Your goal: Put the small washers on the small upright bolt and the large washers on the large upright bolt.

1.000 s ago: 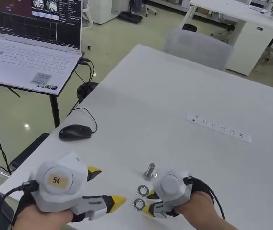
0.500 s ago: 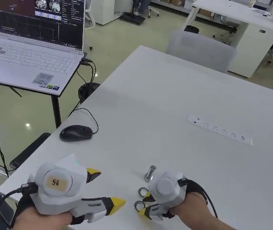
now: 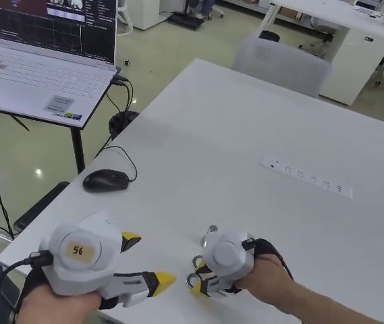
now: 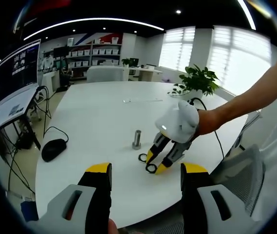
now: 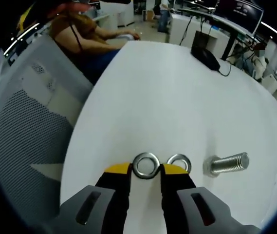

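Right gripper [image 3: 197,279] has slid in toward the washers since a second ago. It was sitting beside them, and now its jaws are straddling the nearer washer [image 5: 146,165]. Yellow tips are sitting tight against both sides of the ring; can't tell if they're actually pinching it. Washer is lying flat on the white table [image 3: 259,135], touching a second washer [image 5: 178,163] right next to it. Bolt [image 4: 137,139] is standing upright just beyond the pair, apart from both. Left gripper [image 3: 148,258] is staying put off to the left, jaws spread wide and gripping nothing, pointing at the bolt and washers. Mouse [image 3: 106,179] is sitting near the table's left edge and a power strip [image 3: 306,179] is lying farther up. Laptop [image 3: 43,74] is running on a stand beside the table.
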